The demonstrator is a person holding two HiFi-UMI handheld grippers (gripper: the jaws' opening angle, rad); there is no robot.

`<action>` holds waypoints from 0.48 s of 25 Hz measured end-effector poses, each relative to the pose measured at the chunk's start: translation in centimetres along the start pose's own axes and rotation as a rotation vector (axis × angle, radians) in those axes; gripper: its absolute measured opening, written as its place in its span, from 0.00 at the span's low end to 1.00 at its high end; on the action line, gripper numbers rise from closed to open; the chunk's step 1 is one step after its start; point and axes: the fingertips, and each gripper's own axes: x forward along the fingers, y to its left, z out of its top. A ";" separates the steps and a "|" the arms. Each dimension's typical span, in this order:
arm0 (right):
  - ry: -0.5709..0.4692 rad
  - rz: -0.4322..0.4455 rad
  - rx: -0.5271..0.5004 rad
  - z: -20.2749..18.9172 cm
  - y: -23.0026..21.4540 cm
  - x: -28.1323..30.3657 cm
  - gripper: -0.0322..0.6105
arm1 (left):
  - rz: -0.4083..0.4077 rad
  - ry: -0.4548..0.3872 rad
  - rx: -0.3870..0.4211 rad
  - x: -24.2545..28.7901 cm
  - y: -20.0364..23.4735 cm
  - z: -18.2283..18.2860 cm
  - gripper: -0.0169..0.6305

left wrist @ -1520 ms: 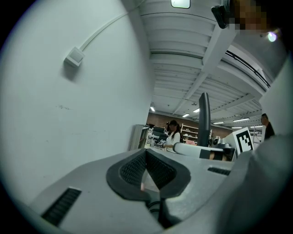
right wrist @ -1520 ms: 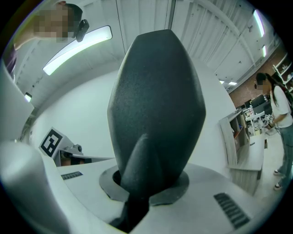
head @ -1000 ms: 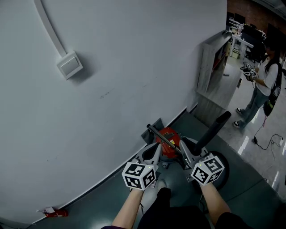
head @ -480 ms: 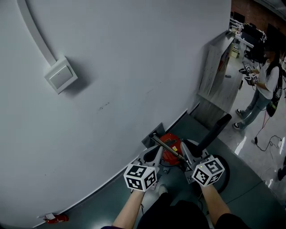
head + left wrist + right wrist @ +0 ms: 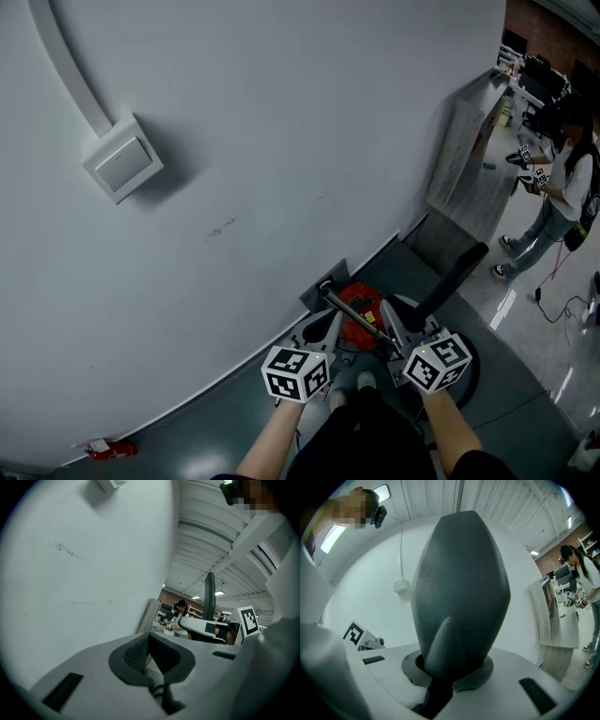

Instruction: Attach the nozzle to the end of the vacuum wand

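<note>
My right gripper (image 5: 397, 327) (image 5: 447, 672) is shut on a long black nozzle (image 5: 450, 277) (image 5: 459, 588), which slants up and away to the right. The left gripper (image 5: 326, 330) (image 5: 149, 657) is shut with nothing between its jaws. A thin dark vacuum wand (image 5: 352, 312) runs diagonally between the two grippers, over a red vacuum body (image 5: 367, 302) on the floor by the wall. From the left gripper view the nozzle (image 5: 209, 597) stands upright at the right.
A grey wall fills the left, with a switch box (image 5: 122, 161) and conduit on it. A grey cabinet (image 5: 469, 159) stands at the back right, and a person (image 5: 562, 187) beside it. A dark round base (image 5: 466, 367) lies under my right hand. A small red item (image 5: 103, 450) lies by the wall.
Both grippers have drifted a little toward the wall and downward, the nozzle still in the right one. The head view has swung slightly right.
</note>
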 end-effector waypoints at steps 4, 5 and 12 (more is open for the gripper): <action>0.017 0.038 -0.002 -0.2 -0.6 1.0 0.13 | 0.030 -0.002 -0.010 0.7 0.5 0.0 0.03; 0.024 0.048 -0.001 -0.4 -0.7 1.3 0.13 | 0.038 -0.004 -0.013 0.8 0.6 0.0 0.03; 0.048 0.111 0.013 -0.7 -1.5 3.1 0.13 | 0.067 -0.031 -0.028 1.7 1.2 0.5 0.03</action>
